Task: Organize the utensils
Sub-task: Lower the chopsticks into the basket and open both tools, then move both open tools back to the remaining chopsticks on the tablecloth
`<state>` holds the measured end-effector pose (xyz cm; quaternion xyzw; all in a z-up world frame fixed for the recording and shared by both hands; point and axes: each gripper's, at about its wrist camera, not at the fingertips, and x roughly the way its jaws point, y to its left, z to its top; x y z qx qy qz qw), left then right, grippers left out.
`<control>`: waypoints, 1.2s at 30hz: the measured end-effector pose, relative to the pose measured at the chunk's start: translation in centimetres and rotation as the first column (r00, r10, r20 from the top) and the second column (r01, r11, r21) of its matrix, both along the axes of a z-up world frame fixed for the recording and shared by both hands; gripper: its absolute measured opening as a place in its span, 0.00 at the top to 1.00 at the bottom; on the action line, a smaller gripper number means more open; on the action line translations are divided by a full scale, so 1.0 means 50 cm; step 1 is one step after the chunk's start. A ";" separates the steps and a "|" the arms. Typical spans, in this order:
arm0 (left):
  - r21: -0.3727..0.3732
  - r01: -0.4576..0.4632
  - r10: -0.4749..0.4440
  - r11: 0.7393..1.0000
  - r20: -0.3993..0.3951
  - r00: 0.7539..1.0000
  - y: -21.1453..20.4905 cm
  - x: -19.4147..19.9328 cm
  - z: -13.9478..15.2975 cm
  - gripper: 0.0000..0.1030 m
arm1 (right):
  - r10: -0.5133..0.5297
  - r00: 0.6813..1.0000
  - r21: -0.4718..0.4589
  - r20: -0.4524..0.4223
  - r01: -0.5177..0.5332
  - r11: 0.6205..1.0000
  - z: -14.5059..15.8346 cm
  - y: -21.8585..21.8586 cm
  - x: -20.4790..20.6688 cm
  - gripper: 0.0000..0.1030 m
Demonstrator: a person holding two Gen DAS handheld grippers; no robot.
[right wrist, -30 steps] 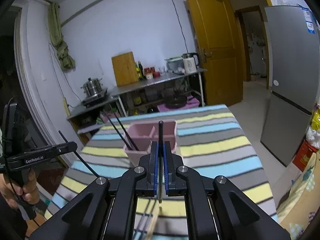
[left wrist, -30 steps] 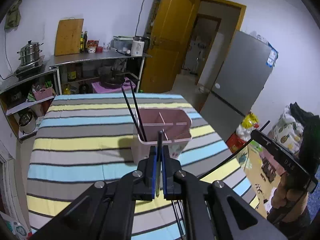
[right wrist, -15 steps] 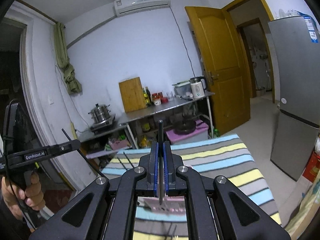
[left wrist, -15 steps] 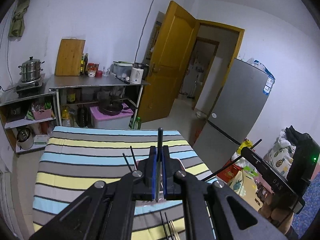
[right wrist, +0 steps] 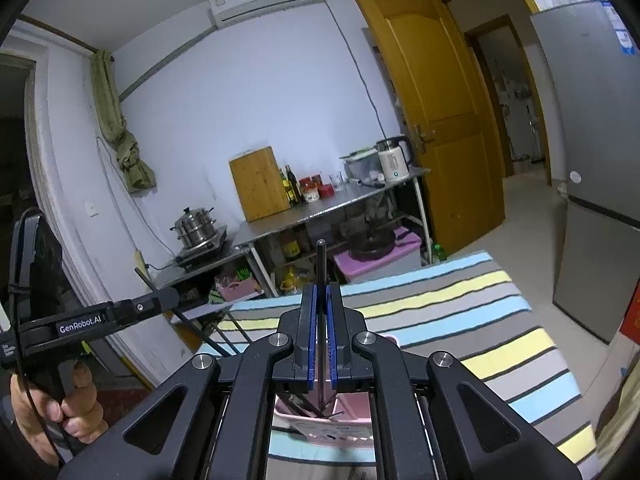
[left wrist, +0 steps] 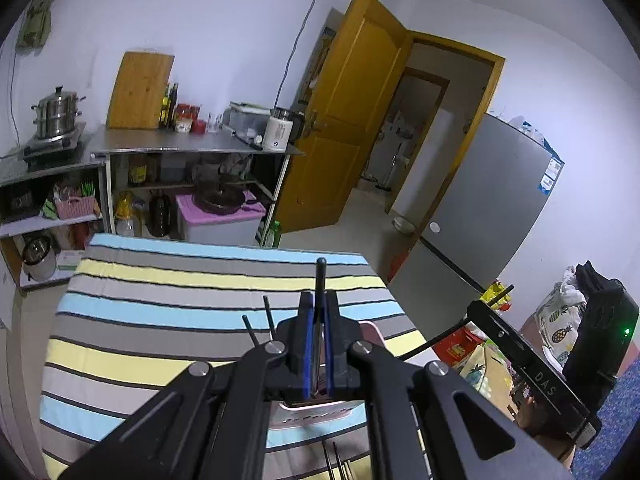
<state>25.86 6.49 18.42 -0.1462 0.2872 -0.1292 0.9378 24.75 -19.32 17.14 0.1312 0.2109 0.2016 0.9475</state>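
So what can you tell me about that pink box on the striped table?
The pink box looks like plastic, open at the top, with rounded corners and small printed marks on its near side. It stands upright on the striped cloth, mostly hidden behind the fingers in both views. Dark chopsticks stand in it, leaning, their tips poking above the rim; more dark sticks show inside from the right view. Each gripper holds one chopstick above it. Whether these touch the box cannot be seen.
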 end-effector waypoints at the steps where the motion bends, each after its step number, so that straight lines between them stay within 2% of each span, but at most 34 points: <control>1: -0.005 0.000 0.000 1.000 -0.009 1.000 0.001 0.005 -0.010 0.95 | 0.001 1.000 0.000 -0.010 -0.001 1.000 -0.010 0.005 0.005 0.96; 12: -0.023 0.003 -0.006 1.000 -0.115 0.993 0.005 0.043 -0.113 0.95 | 0.019 0.995 -0.018 -0.098 -0.021 1.000 -0.103 0.033 0.044 0.96; 20: -0.011 0.006 -0.007 1.000 -0.154 0.988 -0.003 0.050 -0.148 0.94 | 0.027 0.989 -0.026 -0.143 -0.031 0.999 -0.136 0.032 0.058 0.95; 22: -0.001 0.008 -0.008 1.000 -0.162 0.987 -0.005 0.051 -0.148 0.92 | 0.033 0.988 -0.025 -0.153 -0.038 0.999 -0.136 0.027 0.060 0.94; 23: 0.005 0.004 -0.003 1.000 -0.166 0.986 -0.006 0.050 -0.147 0.84 | 0.036 0.987 -0.024 -0.158 -0.040 0.999 -0.135 0.023 0.060 0.94; 24: 0.012 -0.004 0.006 1.000 -0.165 0.986 -0.003 0.049 -0.145 0.71 | 0.038 0.986 -0.025 -0.161 -0.042 0.999 -0.136 0.020 0.058 0.94; 26: 0.014 -0.018 0.020 1.000 -0.146 0.989 0.001 0.038 -0.136 0.65 | 0.030 0.987 -0.029 -0.159 -0.035 0.999 -0.130 0.011 0.051 0.88; 28: 0.017 -0.028 0.030 0.999 -0.126 0.992 0.006 0.025 -0.127 0.64 | 0.027 0.988 -0.033 -0.150 -0.032 0.999 -0.124 0.006 0.042 0.86; 36: 0.039 -0.062 0.064 0.997 -0.050 0.997 0.019 -0.051 -0.097 0.63 | 0.011 0.994 -0.054 -0.111 -0.017 0.998 -0.093 -0.023 -0.028 0.85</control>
